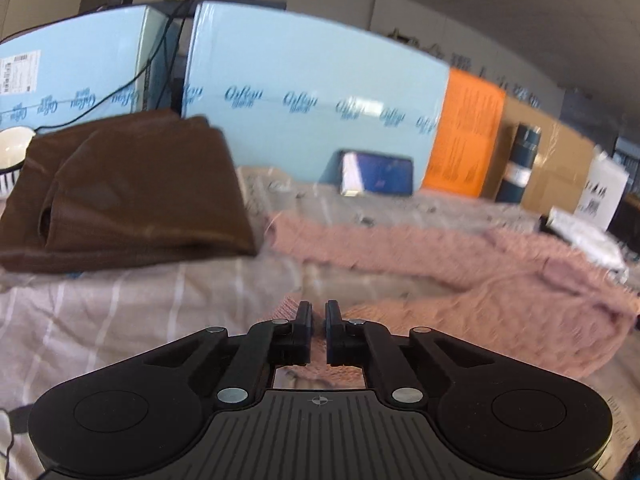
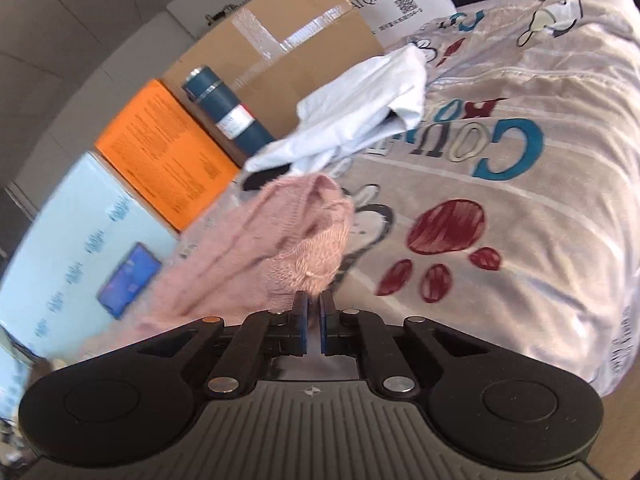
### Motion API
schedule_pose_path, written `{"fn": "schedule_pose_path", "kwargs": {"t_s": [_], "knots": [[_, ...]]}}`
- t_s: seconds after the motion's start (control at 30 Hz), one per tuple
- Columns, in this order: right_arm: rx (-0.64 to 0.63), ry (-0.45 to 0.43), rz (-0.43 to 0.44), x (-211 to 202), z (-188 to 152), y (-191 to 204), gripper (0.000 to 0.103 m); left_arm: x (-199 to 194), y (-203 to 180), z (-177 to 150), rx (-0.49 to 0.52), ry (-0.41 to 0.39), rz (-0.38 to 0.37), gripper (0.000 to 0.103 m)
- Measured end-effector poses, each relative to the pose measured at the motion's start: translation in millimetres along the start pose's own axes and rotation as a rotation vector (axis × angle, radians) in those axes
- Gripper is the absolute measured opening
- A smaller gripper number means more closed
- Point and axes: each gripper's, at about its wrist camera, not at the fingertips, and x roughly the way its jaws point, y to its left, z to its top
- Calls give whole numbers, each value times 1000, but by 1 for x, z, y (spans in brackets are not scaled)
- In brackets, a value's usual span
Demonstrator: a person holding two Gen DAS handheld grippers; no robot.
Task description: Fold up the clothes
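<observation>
a fuzzy pink knitted sweater (image 1: 460, 272) lies spread and rumpled across a bed covered by a pale beige blanket printed with white stripes, red paw marks and blue lettering (image 2: 520, 216), its near edge drawn up into both tools. the left claw (image 1: 319, 322) is pinched nearly closed with pink knit showing between and just under its black fingers, so it appears to be gripping the sweater's hem. the right claw (image 2: 313, 312), its blue-padded fingers drawn almost together, sits at the edge of a bunched pink fold; it too seems clamped on the knit, though the exact bite is hidden behind the fingers. judged from this, the sweater's fold is only at its start: the garment is gathered at two points but not yet laid over itself, and its far side is creased and uneven. beside it on the bed, to the left in the left wrist view, a dark brown garment folded into a neat rectangle (image 1: 128, 196) looks finished. a crumpled white cloth garment (image 2: 352, 112) lies near the sweater's far end, unfolded and apparently waiting its turn. beyond the bed stand light blue printed panels (image 1: 312, 80), an orange carton (image 2: 164, 156), a taped brown cardboard box (image 2: 280, 36) and a dark teal cylindrical flask with a white label (image 2: 228, 108); a phone with a lit screen (image 1: 376, 172) leans against the blue panel.
</observation>
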Motion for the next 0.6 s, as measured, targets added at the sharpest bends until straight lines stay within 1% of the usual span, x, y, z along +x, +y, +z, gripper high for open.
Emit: {"fn": "schedule_pose_path", "kwargs": {"t_s": [0.03,0.07,0.1,0.13,0.17,0.2,0.27,0.33,0.37,0.43,0.47,0.5,0.53,0.6], "knots": [[-27,-10,-31,0,-2,-1,3,0,0,-1,14,2,14,12],[-46,-22,-55,-2,-4,-2,4,-2,0,-1,22,-10,22,25],[-60,-43,-68,-7,-3,0,10,-8,0,2,23,-45,24,35],[-86,-78,-75,-13,-2,2,21,-14,-1,5,24,-91,28,61],[-118,-121,-73,-20,-1,6,30,-19,-3,8,28,-129,15,75],[-152,-158,-60,-25,0,11,42,-22,-8,11,34,-160,-11,75],[-232,-195,2,-29,1,25,43,-26,-19,15,45,-208,-75,75],[-308,-166,81,-23,3,46,44,-22,-38,16,55,-206,-189,75],[-340,-143,124,-18,2,57,43,-18,-49,16,61,-199,-254,75],[-369,-48,251,-2,-1,80,42,-6,-69,15,72,-166,-368,76],[-379,2,321,7,-3,91,42,0,-80,14,80,-147,-414,76],[-390,53,391,15,-5,102,42,7,-91,13,93,-128,-444,76],[-403,94,429,25,-7,113,42,13,-99,11,106,-109,-453,76],[-443,144,396,47,-10,130,42,25,-110,7,127,-71,-451,77]]}}
